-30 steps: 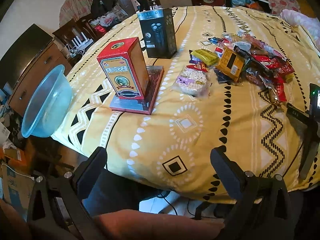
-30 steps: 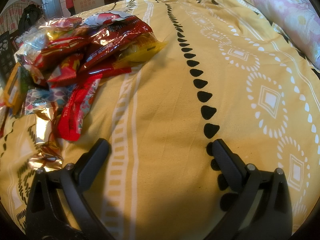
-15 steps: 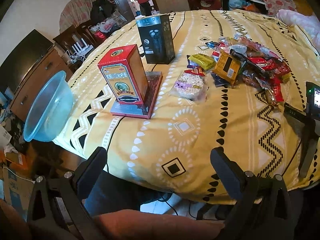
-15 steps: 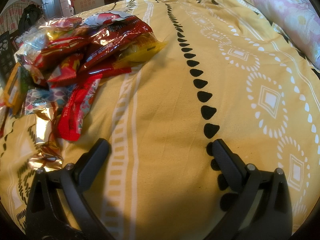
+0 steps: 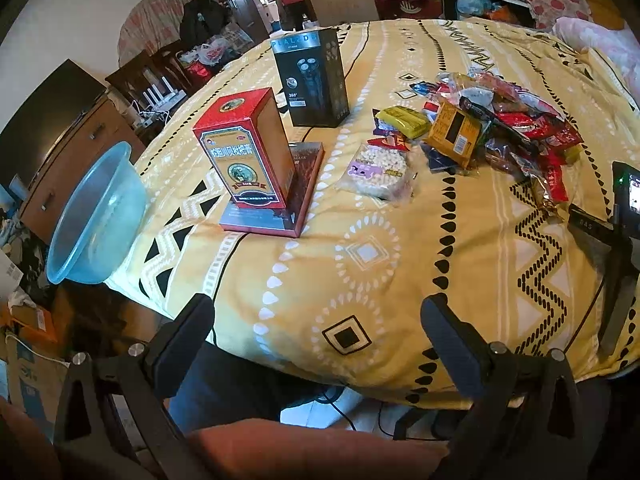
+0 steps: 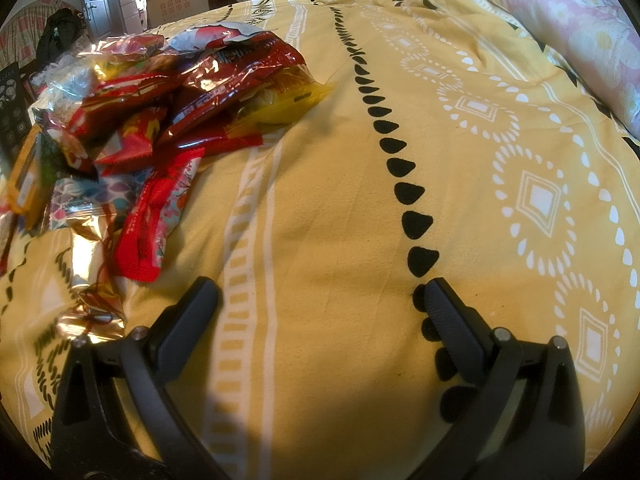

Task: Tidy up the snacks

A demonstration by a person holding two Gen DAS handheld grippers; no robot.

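Note:
A heap of snack packets (image 5: 496, 128) lies on the yellow patterned cloth (image 5: 360, 248), right of centre in the left wrist view. A clear bag of white puffs (image 5: 380, 172) lies apart, nearer the middle. My left gripper (image 5: 316, 312) is open and empty, hovering off the table's near edge. In the right wrist view the same heap of snack packets (image 6: 168, 112) fills the upper left, with a long red packet (image 6: 156, 220) closest. My right gripper (image 6: 320, 296) is open, low over bare cloth (image 6: 340, 220) to the right of the heap.
A red box (image 5: 246, 152) stands on a flat book-like box (image 5: 276, 200); a black box (image 5: 312, 80) stands behind. A blue plastic basin (image 5: 96, 216) leans at the table's left edge. The right gripper's body (image 5: 616, 240) shows at far right. A pink quilt (image 6: 580, 20) lies beyond.
The left wrist view has risen and pulled back slightly, so the boxes and snacks sit a little lower and farther. The right gripper has not moved.

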